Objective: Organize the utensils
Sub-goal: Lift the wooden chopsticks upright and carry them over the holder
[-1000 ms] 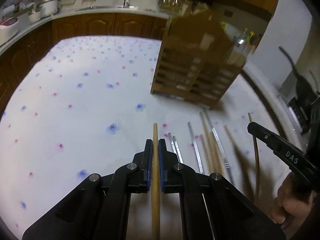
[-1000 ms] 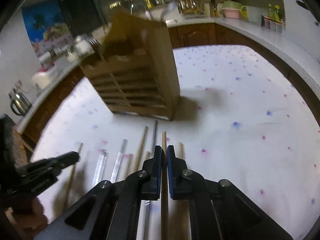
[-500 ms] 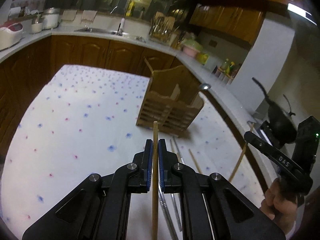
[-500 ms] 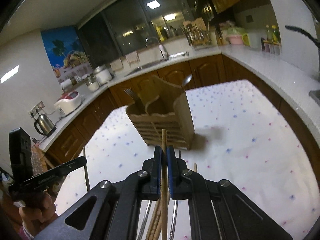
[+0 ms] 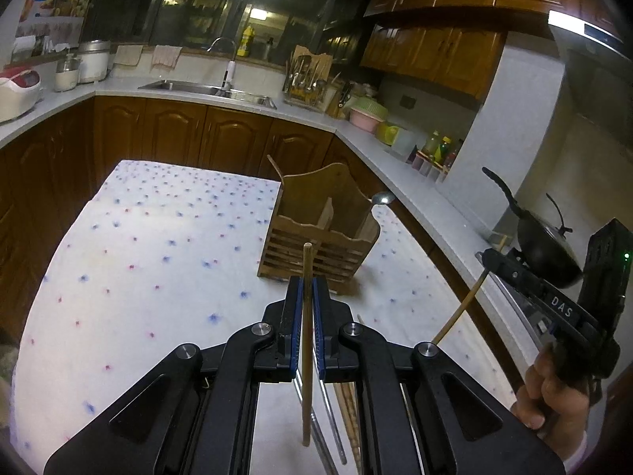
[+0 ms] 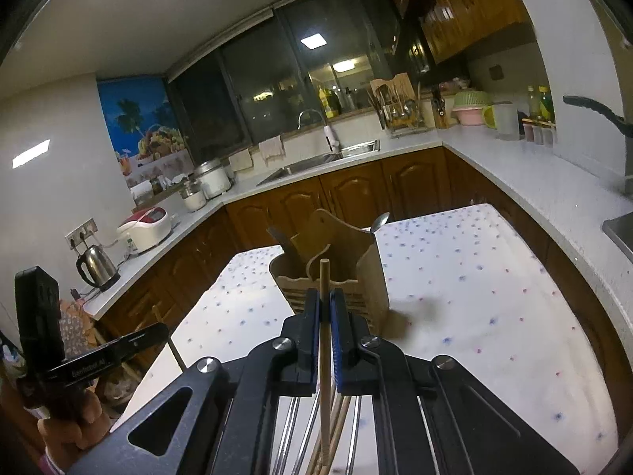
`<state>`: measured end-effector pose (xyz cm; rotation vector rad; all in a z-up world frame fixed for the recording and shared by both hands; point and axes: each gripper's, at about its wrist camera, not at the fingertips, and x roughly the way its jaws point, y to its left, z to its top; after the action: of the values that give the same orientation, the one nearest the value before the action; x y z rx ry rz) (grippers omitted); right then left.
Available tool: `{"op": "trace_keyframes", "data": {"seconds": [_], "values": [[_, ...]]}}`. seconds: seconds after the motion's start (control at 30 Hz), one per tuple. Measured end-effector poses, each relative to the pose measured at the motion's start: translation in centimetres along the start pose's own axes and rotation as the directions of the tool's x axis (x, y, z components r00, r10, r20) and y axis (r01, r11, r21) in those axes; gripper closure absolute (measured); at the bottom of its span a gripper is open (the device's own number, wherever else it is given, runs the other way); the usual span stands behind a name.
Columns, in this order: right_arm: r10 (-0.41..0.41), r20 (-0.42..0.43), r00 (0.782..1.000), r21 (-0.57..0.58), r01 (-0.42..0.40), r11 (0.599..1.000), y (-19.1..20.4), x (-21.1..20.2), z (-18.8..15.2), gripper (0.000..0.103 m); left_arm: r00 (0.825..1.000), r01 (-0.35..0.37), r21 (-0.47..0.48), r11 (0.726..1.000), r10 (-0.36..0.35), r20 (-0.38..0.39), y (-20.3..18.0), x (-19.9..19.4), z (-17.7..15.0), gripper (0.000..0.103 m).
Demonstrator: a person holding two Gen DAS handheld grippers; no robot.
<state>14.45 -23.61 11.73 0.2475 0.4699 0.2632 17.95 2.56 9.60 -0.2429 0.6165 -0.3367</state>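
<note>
My left gripper (image 5: 305,289) is shut on a wooden chopstick (image 5: 306,340), held well above the table. My right gripper (image 6: 324,301) is shut on another wooden chopstick (image 6: 324,356); it also shows in the left wrist view (image 5: 461,308). A wooden utensil holder (image 5: 320,233) stands on the flowered tablecloth (image 5: 158,261), ahead of both grippers, with a spoon (image 5: 383,198) leaning out of it. The holder (image 6: 336,265) shows in the right wrist view too. More wooden and metal chopsticks (image 6: 300,427) lie on the table under the grippers.
Brown cabinets and a white counter (image 5: 118,95) with a sink wrap around the table. A black wok (image 5: 546,245) sits on the right. A kettle (image 6: 97,267) and a rice cooker (image 6: 148,227) stand on the left counter.
Both grippers have lifted their chopsticks up off the table and tilted upward. The holder now sits farther away and lower in both views.
</note>
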Motion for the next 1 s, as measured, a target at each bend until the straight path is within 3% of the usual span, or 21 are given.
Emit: {"op": "trace_keyframes", "data": {"seconds": [0.53,0.8,1.0], "values": [[0.001,0.024,1.0,0.002,-0.001,1.0,0.2,0.5,1.3,0.098,0.999,0.001,0.02,1.0,-0.002,0.039,-0.7,0.6,2.2,0.099],[-0.008,0.109,0.994,0.018,0.006,1.0,-0.3,1.2,4.8,0.098,0.989,0.001,0.05,0.999,-0.008,0.149,-1.6,1.1,7.4,0.099],[-0.029,0.234,0.972,0.042,0.019,0.999,-0.5,2.8,9.5,0.098,0.962,-0.014,0.069,0.997,-0.005,0.274,-2.4,2.2,12.9,0.099]]}}
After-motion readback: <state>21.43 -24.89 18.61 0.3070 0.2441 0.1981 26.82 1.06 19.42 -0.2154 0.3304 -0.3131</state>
